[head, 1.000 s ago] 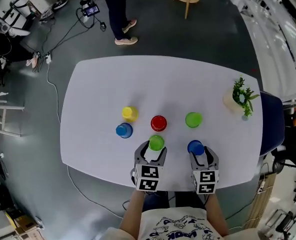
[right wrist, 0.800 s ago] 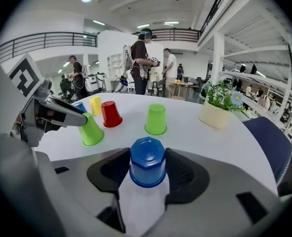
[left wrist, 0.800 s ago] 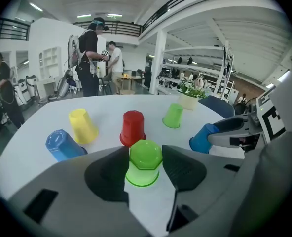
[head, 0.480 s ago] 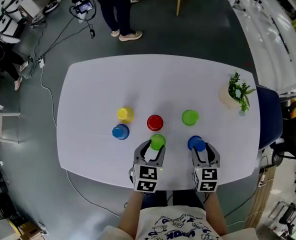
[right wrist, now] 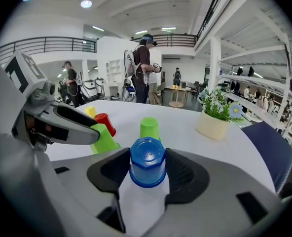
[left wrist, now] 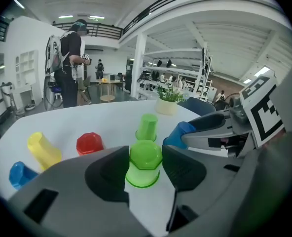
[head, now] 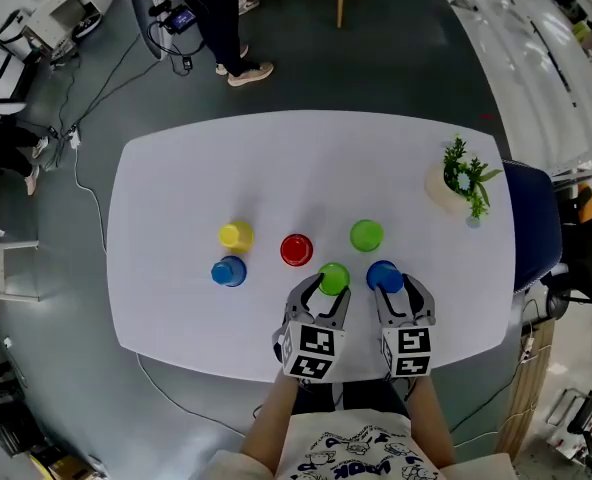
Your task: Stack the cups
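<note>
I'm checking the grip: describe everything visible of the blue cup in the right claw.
The blue cup looks like glossy plastic. It is upside down, its faceted bottom facing up and its rim flaring below. The right claw has just closed on it, one pad pressing on each side, near the front edge of the white table.

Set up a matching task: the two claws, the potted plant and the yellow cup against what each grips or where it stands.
1 left claw
2 right claw
3 potted plant
4 yellow cup

A near the table's right edge
B shut on a blue cup
C just beyond the loose blue cup
D shut on a green cup

Pairs: 1-D, 2-B, 3-A, 4-C.
Both claws have just been closing, each with its cup between its jaws.
</note>
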The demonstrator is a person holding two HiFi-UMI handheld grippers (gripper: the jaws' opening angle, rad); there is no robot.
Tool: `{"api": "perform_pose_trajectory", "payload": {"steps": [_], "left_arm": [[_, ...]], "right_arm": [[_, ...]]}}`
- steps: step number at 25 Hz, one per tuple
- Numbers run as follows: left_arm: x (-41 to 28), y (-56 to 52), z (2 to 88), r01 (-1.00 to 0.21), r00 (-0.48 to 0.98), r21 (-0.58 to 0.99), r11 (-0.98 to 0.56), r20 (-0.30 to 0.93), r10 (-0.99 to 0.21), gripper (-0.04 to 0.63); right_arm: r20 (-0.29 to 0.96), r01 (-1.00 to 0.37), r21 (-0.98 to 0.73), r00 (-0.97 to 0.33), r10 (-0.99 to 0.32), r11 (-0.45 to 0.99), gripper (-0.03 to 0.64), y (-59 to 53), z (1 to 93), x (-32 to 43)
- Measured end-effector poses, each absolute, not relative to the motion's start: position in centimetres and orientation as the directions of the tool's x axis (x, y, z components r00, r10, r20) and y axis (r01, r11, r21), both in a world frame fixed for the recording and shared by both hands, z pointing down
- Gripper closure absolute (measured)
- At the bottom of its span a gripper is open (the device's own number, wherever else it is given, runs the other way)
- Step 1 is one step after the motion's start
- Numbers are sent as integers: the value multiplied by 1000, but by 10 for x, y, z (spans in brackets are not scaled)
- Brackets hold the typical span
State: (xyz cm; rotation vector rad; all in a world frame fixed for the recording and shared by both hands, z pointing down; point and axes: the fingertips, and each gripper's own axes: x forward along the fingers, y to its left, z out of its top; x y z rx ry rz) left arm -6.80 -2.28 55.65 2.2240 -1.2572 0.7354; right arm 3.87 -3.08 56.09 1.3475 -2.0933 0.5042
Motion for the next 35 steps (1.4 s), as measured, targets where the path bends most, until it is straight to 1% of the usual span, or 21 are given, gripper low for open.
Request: {"api": "perform_pose_trajectory", "payload": {"steps": [11, 18, 27, 29, 31, 35], "left_arm": [[-45, -39, 572, -869, 434, 144, -474, 684, -586, 376], [-43, -41, 573, -869, 436, 149, -471, 680, -589, 374], [-45, -41, 573, -874, 440, 168, -455, 669, -599, 373], [-45, -40, 574, -872, 446, 177, -456, 669, -594, 365], [-46, -39, 571, -870, 453, 183, -458, 663, -596, 344], [-49, -38, 565, -873, 453, 185, -451, 653, -607, 325]], "right_arm": [[688, -876, -10, -356, -633, 483, 376, -45, 576, 33], [692, -865, -29, -379, -615, 501, 376, -48, 578, 25], [691, -865, -19, -374, -618, 502, 373, -47, 581, 22], [690, -868, -21, -372, -621, 497, 357, -46, 583, 24], [680, -872, -29, -376, -630, 489, 322, -46, 579, 24], [650, -873, -43, -394, -649, 487, 313, -48, 566, 25]]}}
